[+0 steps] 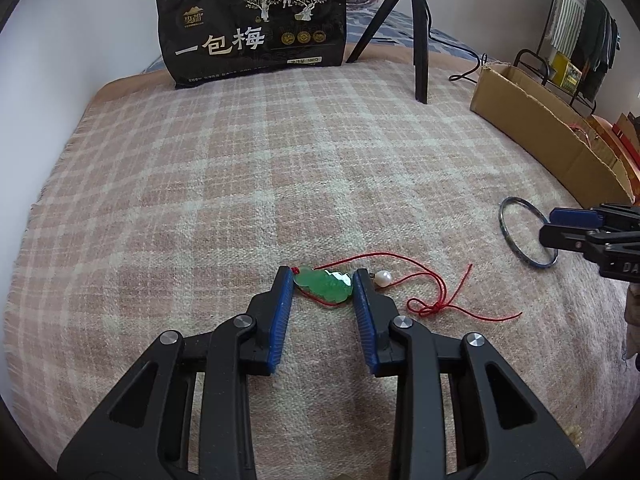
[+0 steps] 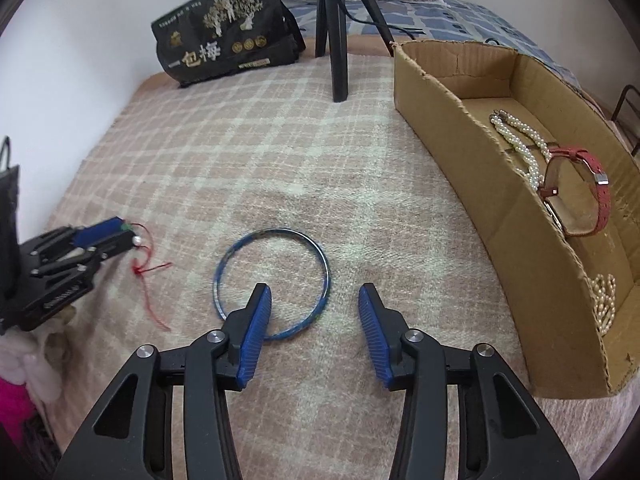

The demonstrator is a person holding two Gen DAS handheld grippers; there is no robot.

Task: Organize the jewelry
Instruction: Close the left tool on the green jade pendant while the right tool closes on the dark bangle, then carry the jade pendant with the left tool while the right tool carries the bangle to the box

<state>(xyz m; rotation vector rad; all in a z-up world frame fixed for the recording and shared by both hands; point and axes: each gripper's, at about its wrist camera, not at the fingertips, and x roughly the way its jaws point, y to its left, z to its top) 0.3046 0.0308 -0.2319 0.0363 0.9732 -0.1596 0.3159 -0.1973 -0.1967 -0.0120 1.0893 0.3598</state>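
A green jade pendant (image 1: 325, 288) on a red cord (image 1: 434, 298) with a white pearl (image 1: 384, 279) lies on the plaid blanket. My left gripper (image 1: 323, 280) is open with its blue pads on either side of the pendant, close to touching it. A thin blue bangle (image 2: 272, 282) lies flat on the blanket; it also shows in the left wrist view (image 1: 524, 238). My right gripper (image 2: 314, 300) is open and empty over the bangle's near right rim, its left finger inside the ring. A cardboard box (image 2: 492, 184) at the right holds pearl strands (image 2: 520, 148) and a red watch (image 2: 580, 196).
A black snack bag (image 1: 256, 28) stands at the blanket's far edge. A black tripod (image 1: 416, 32) stands beside it, with a cable trailing right. A clothes rack (image 1: 576, 32) stands beyond the box. The blanket's fringe edge (image 1: 60, 168) runs along the left.
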